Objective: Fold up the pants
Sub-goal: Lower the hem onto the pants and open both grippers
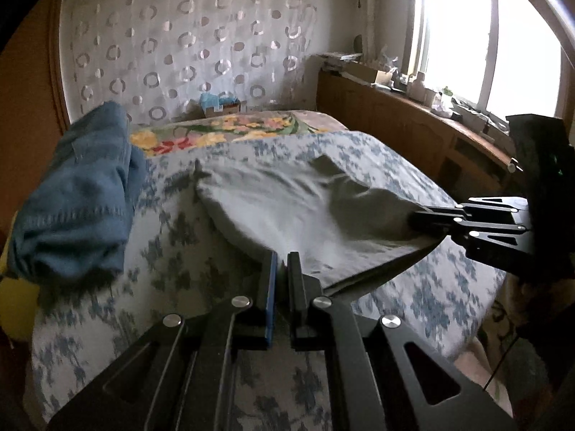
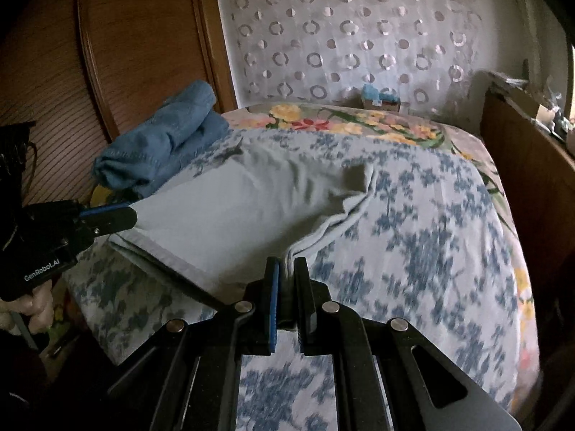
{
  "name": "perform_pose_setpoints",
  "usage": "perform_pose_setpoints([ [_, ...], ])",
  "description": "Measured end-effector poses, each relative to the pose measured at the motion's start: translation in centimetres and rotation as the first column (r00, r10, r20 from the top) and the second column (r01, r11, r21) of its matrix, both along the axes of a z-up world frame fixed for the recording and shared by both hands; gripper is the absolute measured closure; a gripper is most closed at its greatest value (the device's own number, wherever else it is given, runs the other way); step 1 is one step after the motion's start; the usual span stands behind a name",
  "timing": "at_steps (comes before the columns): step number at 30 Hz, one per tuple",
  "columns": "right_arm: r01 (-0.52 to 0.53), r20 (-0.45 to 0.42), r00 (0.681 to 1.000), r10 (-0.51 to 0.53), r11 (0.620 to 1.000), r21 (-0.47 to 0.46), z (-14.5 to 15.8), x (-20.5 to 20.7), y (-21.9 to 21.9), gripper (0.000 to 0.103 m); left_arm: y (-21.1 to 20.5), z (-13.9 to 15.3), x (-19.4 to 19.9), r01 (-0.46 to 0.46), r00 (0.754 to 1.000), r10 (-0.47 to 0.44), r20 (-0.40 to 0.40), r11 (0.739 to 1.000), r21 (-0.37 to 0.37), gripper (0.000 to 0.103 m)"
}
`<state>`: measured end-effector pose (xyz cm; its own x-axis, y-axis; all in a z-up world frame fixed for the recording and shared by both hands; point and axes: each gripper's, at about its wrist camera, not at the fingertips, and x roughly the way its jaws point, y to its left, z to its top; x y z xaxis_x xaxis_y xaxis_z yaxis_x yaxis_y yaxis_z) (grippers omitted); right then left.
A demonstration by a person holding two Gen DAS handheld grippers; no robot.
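Light grey pants (image 1: 287,204) hang stretched between both grippers, their far end trailing on the bed (image 1: 449,280). My left gripper (image 1: 284,256) is shut on one near corner of the fabric. My right gripper (image 1: 413,219) comes in from the right and is shut on the other corner. In the right wrist view the pants (image 2: 251,194) spread from my right gripper (image 2: 286,262), which pinches a bunched edge, over to my left gripper (image 2: 133,215) at the left. The cloth is motion-blurred.
A pile of blue jeans (image 1: 79,186) (image 2: 161,143) lies at the bed's left side. The bed (image 2: 413,251) has a blue-flowered cover. A wooden cabinet (image 1: 395,122) with clutter runs along the right under a window. A wooden wardrobe (image 2: 125,54) stands at left.
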<state>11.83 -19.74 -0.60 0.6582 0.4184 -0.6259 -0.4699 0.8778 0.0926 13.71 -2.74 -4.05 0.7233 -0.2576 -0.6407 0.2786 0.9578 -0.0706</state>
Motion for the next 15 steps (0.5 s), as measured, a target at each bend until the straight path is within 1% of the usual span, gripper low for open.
perform_pose_setpoints([
  [3,0.011,-0.015,1.0,-0.011,1.0,0.006,-1.1,-0.9,-0.3,0.095,0.0,-0.8,-0.8,0.001,1.0,-0.002,-0.019,1.0,-0.013,0.097],
  [6,0.021,-0.034,0.999,-0.02,0.999,0.033,-2.2,-1.9,-0.7,0.095,-0.3,-1.4,-1.7,0.001,1.0,-0.001,-0.021,1.0,-0.014,0.097],
  [10,0.033,-0.033,0.999,-0.031,0.999,0.038,-3.1,-3.3,-0.9,0.095,-0.5,-2.2,-3.1,0.004,1.0,-0.004,-0.026,1.0,-0.009,0.097],
  [13,0.037,-0.033,0.999,-0.035,0.998,0.047,-3.4,-4.2,-1.2,0.095,-0.4,-2.7,-3.7,0.005,0.999,-0.005,-0.04,1.0,-0.014,0.097],
  [15,0.04,-0.026,0.999,-0.039,0.998,0.044,-3.3,-4.7,-1.4,0.095,-0.6,-3.1,-4.1,0.007,0.999,-0.007,-0.044,1.0,-0.003,0.097],
])
